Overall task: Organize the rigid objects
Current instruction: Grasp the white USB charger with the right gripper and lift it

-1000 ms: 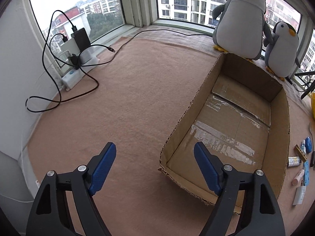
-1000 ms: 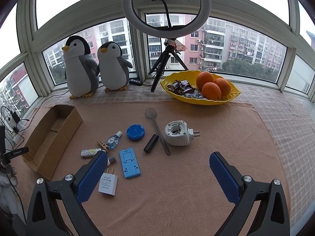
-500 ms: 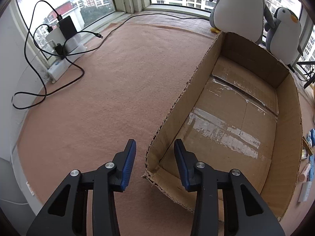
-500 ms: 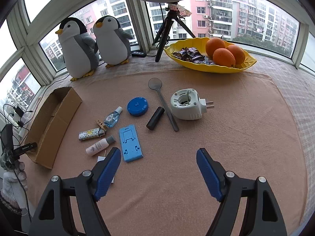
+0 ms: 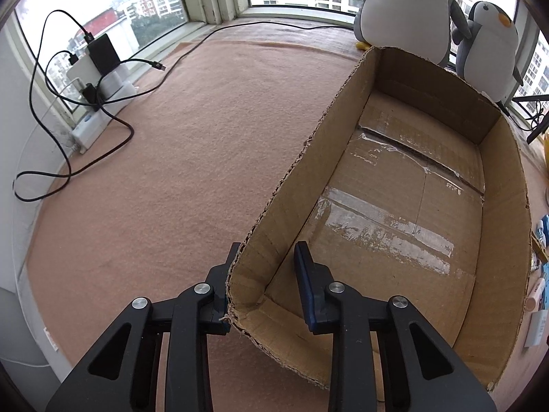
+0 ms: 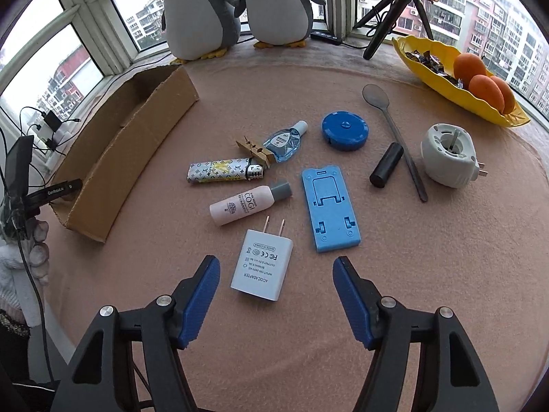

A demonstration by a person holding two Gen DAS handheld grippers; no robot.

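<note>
Left fingers [image 5: 302, 285]: closed on the cardboard box [image 5: 394, 206] at its near corner wall.
Right fingers [image 6: 202, 295]: apart, just closing, nothing gripped.
Charger [image 6: 262, 265]: on the blanket [image 6: 429, 257], between them.
Phone stand [image 6: 329, 209]: beyond.

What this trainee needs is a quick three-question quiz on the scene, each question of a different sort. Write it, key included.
1. True or false: the brown cardboard box already holds items.
2. The left gripper is shut on: A the box's wall; B a black cable; C nothing.
3. Which item lies between the white plug adapter and the patterned lighter?

Key: 1 false, it is empty. 2 A. 3 the pink bottle with a grey cap.
</note>
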